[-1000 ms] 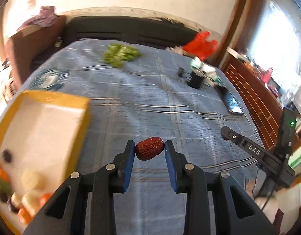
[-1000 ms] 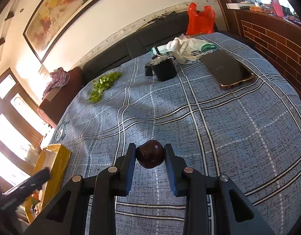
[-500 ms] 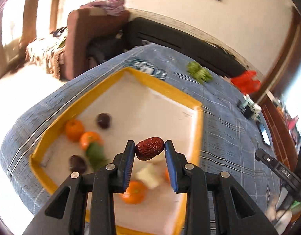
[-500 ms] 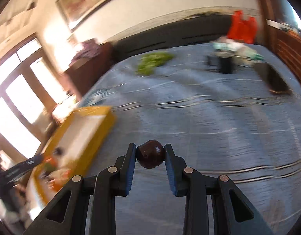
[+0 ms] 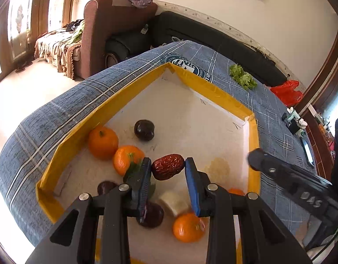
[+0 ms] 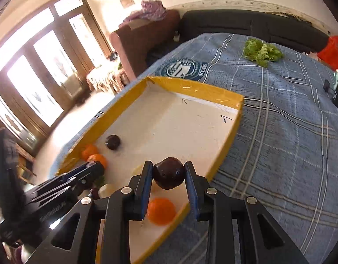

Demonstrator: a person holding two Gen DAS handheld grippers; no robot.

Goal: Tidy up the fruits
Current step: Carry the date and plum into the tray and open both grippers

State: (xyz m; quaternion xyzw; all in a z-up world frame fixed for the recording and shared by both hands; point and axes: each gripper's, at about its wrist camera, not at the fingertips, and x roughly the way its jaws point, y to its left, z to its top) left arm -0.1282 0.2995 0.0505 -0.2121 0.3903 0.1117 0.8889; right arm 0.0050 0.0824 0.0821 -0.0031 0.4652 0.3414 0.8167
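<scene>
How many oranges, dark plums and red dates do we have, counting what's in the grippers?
Oranges: 4
Dark plums: 4, one in the right gripper
Red dates: 1, in the left gripper
Total: 9

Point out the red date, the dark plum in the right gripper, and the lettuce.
red date (image 5: 168, 169), left wrist view, middle of its wrinkled skin
dark plum (image 6: 168, 176), right wrist view, its front face
lettuce (image 6: 262, 52), right wrist view, centre of the leaves
</scene>
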